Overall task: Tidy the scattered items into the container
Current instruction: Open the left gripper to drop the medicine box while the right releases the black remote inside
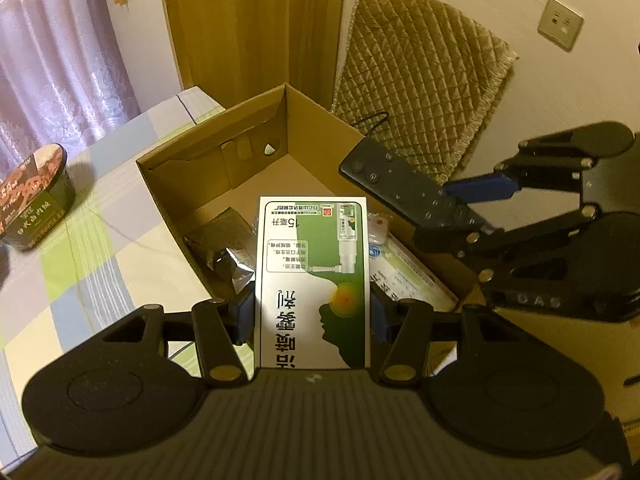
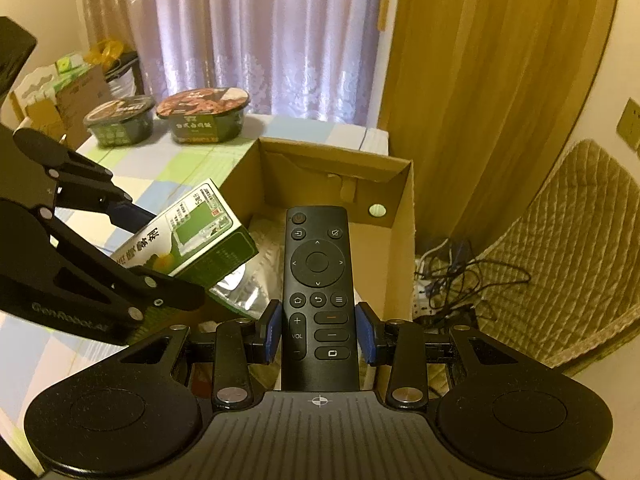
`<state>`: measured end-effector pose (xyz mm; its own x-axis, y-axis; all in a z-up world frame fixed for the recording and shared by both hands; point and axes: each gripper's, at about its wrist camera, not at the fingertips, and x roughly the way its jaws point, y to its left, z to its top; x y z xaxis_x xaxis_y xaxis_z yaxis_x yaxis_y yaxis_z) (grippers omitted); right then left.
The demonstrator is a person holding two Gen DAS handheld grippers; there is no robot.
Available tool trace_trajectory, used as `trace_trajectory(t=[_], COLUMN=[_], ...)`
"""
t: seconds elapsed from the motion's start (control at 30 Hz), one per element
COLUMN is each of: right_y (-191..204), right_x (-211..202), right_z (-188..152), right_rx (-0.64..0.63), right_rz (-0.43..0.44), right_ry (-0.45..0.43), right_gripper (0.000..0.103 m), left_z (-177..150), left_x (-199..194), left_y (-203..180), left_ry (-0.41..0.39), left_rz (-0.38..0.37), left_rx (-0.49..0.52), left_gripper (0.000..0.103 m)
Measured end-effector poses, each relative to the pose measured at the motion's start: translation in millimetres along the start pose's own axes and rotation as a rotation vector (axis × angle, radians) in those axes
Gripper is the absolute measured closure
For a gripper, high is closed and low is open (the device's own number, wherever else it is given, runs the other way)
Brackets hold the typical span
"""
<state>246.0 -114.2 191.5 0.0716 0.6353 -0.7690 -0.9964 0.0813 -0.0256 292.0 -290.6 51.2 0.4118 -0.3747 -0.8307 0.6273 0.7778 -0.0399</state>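
Observation:
An open cardboard box (image 1: 256, 128) (image 2: 400, 216) stands on the checked tablecloth. My left gripper (image 1: 312, 320) is shut on a white and green medicine carton (image 1: 316, 280), held above the box's near part. From the right wrist view this carton (image 2: 192, 236) hangs tilted over the box's left wall. My right gripper (image 2: 320, 332) is shut on a black remote control (image 2: 318, 280), held over the box. In the left wrist view the remote (image 1: 404, 184) juts in from the right above the box rim. Inside lie a dark foil packet (image 1: 228, 248) and a white pack (image 1: 404, 276).
Two instant-food bowls (image 2: 204, 114) (image 2: 120, 120) stand on the table (image 1: 80, 264) left of the box; one bowl (image 1: 32, 196) shows in the left wrist view. A quilted chair cover (image 1: 420, 80), curtains, wall sockets and tangled cables (image 2: 452, 280) lie beyond the table's right edge.

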Motion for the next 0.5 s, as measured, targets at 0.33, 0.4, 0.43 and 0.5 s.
trace_trajectory(t=[0.33, 0.4, 0.43, 0.5], right_y=[-11, -11, -11, -10], right_x=[31, 35, 37, 41], right_z=[4, 4, 5, 6], right_rx=[0.082, 0.1, 0.112, 0.135], right_rz=[0.02, 0.027, 0.033, 0.04], right_ry=[0.025, 0.029, 0.03, 0.024], right_gripper=[0.062, 0.062, 0.062, 0.062], left_z=[-11, -17, -20, -24], left_x=[-6, -8, -8, -9], left_y=[25, 31, 34, 37], left_ry=[-0.07, -0.067, -0.066, -0.065], left_rz=[0.081, 0.089, 0.091, 0.092], left_rx=[-0.04, -0.046, -0.049, -0.05], left_gripper=[0.027, 0.027, 0.027, 0.027])
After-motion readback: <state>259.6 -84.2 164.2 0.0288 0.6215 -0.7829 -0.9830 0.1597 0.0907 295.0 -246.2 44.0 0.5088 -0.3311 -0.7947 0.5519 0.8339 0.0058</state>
